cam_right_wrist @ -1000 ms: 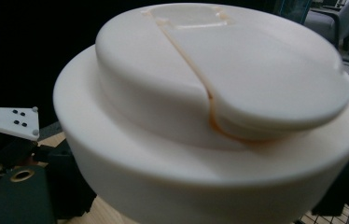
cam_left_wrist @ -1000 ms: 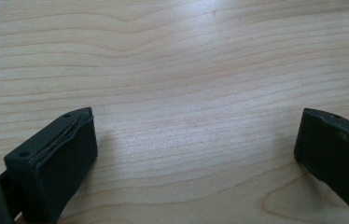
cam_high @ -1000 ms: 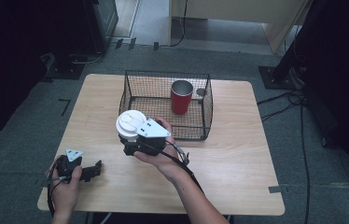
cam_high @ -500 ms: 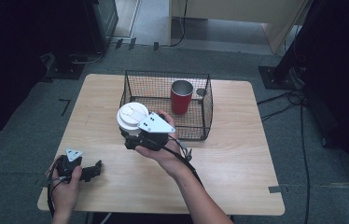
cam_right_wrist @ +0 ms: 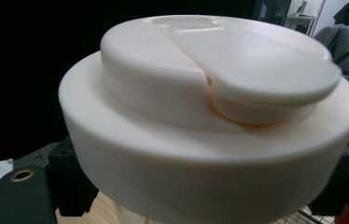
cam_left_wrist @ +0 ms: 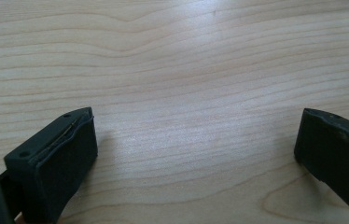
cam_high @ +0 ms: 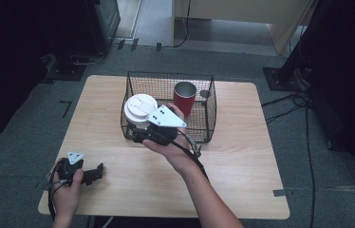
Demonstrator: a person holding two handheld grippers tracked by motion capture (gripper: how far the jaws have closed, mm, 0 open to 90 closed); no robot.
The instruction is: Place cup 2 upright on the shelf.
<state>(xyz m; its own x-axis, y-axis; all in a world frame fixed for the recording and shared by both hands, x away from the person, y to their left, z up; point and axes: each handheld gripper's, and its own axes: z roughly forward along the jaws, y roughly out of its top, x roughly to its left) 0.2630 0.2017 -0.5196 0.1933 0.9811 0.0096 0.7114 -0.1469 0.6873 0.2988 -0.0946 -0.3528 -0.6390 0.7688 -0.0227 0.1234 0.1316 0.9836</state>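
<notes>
Cup: white lidded cup (cam_high: 140, 109) upright, lid up, clamped in the right gripper (cam_high: 143, 130)
Left gripper (cam_high: 89, 175): agape (nothing between)
Surface: pale wooden table (cam_high: 242, 156), grey floor around

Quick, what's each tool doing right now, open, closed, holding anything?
Left tool: open, nothing between its jaws, low over the table.
Right tool: closed on the white lidded cup.

Both black tongs (cam_high: 140, 135) w/ grey triangular top plates, black cables, bare forearms.
</notes>
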